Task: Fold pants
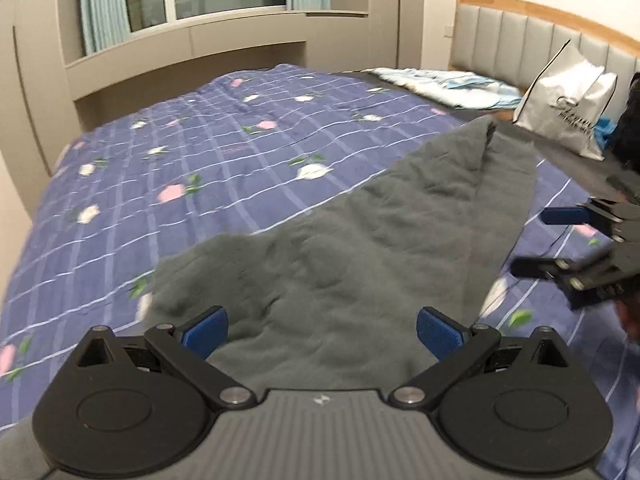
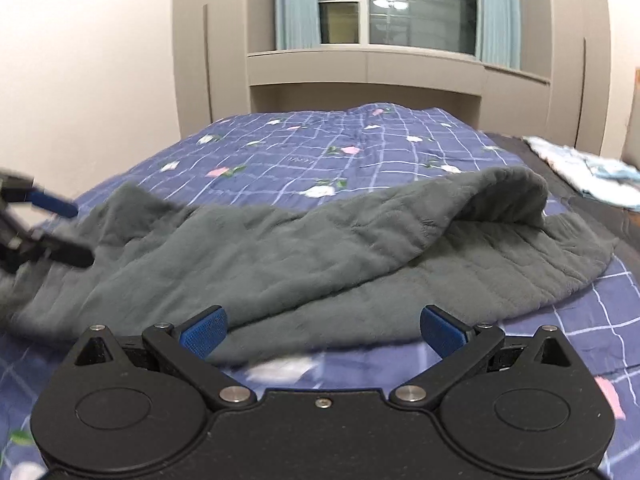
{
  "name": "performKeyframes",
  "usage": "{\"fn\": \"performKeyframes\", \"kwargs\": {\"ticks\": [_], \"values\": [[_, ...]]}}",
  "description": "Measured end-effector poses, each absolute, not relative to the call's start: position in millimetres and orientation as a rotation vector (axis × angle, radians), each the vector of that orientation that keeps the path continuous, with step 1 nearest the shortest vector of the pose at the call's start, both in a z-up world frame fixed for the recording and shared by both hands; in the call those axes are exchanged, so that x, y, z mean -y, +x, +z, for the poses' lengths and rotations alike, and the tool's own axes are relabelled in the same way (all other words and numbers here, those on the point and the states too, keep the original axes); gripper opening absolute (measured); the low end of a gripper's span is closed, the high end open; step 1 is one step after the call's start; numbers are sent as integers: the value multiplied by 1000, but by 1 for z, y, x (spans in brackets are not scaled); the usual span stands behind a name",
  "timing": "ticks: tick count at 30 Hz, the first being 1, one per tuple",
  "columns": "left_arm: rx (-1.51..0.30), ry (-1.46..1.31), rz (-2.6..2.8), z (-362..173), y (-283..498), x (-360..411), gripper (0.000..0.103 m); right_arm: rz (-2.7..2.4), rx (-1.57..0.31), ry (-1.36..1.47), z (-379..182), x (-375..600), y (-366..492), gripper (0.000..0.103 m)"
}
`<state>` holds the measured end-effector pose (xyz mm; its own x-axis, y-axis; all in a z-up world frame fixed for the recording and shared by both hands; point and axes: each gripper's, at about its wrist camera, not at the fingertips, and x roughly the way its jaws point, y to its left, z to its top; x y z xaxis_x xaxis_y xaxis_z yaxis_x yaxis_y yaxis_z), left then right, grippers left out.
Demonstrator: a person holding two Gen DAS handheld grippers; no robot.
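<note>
Our grey pants lie partly folded on the bed, over its blue checked quilt; our left tongs hover level above them, spread wide; our right tongs hover beside their near edge, likewise wide, gripping nothing.

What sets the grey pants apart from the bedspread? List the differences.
The grey pants are plain dark grey; the bedspread is blue with white grid lines and flowers. The pants lie rumpled with one end folded over; the bedspread lies spread nearly flat. The pants cover only part of the bedspread. Both are soft cloth.
</note>
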<state>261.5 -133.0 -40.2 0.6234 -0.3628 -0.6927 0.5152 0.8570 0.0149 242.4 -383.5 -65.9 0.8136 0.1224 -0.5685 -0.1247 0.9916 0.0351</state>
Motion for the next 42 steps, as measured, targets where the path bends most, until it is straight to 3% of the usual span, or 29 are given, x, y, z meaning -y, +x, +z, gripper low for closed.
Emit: {"fn": "performKeyframes", "kwargs": {"ticks": [10,14,16,19,20,21,23,24,25,26,27,28,37,42], "values": [[-720,338,-679,-64,265,227,102,20,-641,240,-33,496,341,103],[-736,457,-682,-77,265,251,85,-27,-654,424,-25,536,373,103],[-775,466,-673,-83,268,253,81,-52,-671,510,-25,550,388,103],[-802,475,-661,-87,268,250,61,-102,-699,612,-30,563,407,99],[-809,481,-654,-88,269,250,46,-123,-698,646,-33,567,410,97],[-815,484,-649,-90,270,249,29,-135,-697,684,-35,570,413,93],[-822,470,-647,-89,274,247,13,-153,-706,752,-41,574,419,85],[-825,456,-641,-87,276,245,7,-171,-708,774,-43,577,421,74],[-827,436,-630,-84,277,243,6,-187,-708,782,-44,577,423,55],[-832,413,-622,-80,279,241,5,-208,-710,773,-44,577,425,42],[-829,388,-616,-76,280,239,5,-231,-712,747,-42,576,426,18],[-818,371,-612,-70,279,237,5,-251,-710,697,-37,574,429,13],[-713,331,-655,-38,271,238,4,-94,-428,144,27,548,402,9],[-771,377,-672,-64,268,258,4,-169,-514,116,-9,578,375,9]]}}
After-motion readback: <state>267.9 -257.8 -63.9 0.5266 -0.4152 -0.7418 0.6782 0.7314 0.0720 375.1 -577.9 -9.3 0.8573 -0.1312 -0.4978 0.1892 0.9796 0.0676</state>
